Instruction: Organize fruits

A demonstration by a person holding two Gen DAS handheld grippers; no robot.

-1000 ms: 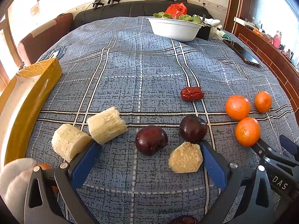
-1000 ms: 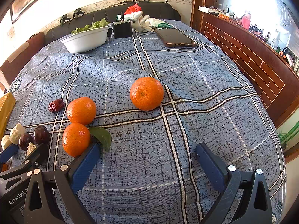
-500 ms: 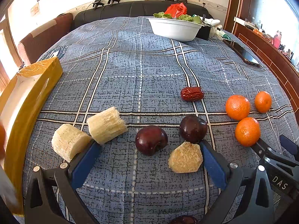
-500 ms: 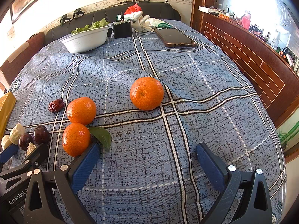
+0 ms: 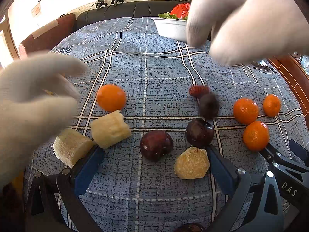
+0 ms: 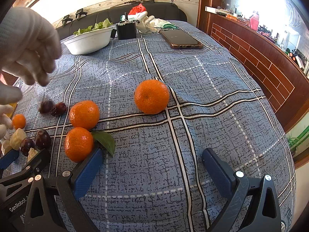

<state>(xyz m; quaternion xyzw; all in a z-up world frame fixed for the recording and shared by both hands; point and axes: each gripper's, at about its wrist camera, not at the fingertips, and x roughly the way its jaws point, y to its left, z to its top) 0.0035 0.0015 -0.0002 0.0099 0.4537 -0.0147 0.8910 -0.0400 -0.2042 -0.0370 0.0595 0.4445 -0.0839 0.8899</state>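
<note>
My left gripper (image 5: 154,166) is open and empty, low over the blue checked cloth (image 5: 146,71). Between and just beyond its fingers lie two dark plums (image 5: 156,145) (image 5: 199,133), a yellow sugarcane chunk (image 5: 191,165) and two pale sugarcane pieces (image 5: 110,129) (image 5: 71,148). A blurred orange (image 5: 111,97) and a blurred dark fruit (image 5: 209,105) sit by a red date (image 5: 199,90). Several oranges (image 5: 245,110) lie at the right. My right gripper (image 6: 152,166) is open and empty; oranges (image 6: 151,96) (image 6: 84,114) (image 6: 78,144) lie ahead of it.
Two white-gloved hands (image 5: 247,19) (image 5: 32,96) hover over the fruit. A white bowl of greens (image 6: 88,40), a black box (image 6: 126,30), a phone (image 6: 180,39) and gloves stand at the far end. A brick-patterned wooden wall (image 6: 260,58) runs along the right.
Two gloved hands have come in over the table. A fourth orange and another dark fruit have appeared on the cloth, both blurred by motion. Both grippers have stayed still.
</note>
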